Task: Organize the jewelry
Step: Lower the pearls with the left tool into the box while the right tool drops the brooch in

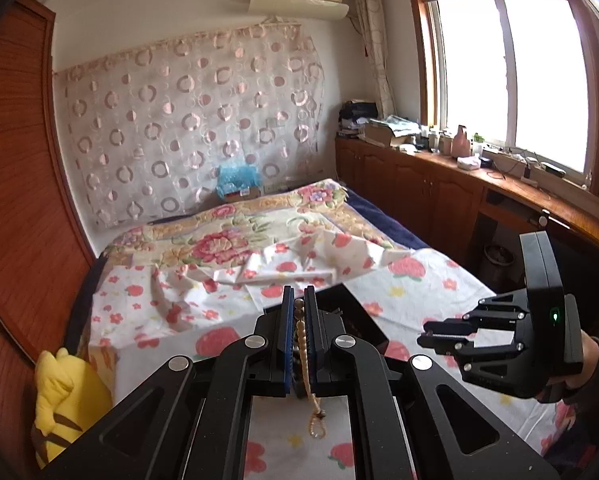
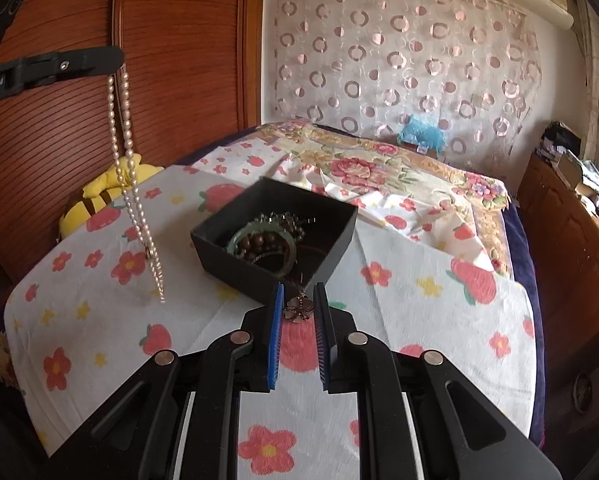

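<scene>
In the left wrist view, the left gripper [image 1: 298, 312] is clamped on a pearl necklace [image 1: 303, 356]; the beads run up the narrow slot between its blue pads and the loose end with the clasp dangles below, over the strawberry-print sheet [image 1: 439, 280] on the bed. Just past the fingertips a corner of the black box [image 1: 351, 304] shows, mostly hidden behind the gripper. The right gripper [image 1: 423, 338] sits off to the right side, seen side-on; from here I cannot tell how its jaws stand. In the right wrist view, the right gripper [image 2: 297, 312] has its jaws a little apart with a small flower pendant [image 2: 297, 308] between the pads, seemingly held on its edges, though I cannot be certain the pads touch it. The black box [image 2: 331, 256] lies straight ahead, just beyond the fingertips, open-topped, with a green bangle [image 2: 239, 236], a dark bead bracelet [image 2: 259, 246] and other pieces already inside. The left gripper [image 2: 115, 60] is high at upper left, and the pearl necklace [image 2: 129, 168] hangs from it as a long vertical loop, its lowest end near the sheet [image 2: 419, 320] and well left of the box. The right gripper looks nearer the box, needing only a short forward reach; the necklace likely must travel rightward over the rim and be lowered lengthwise.
</scene>
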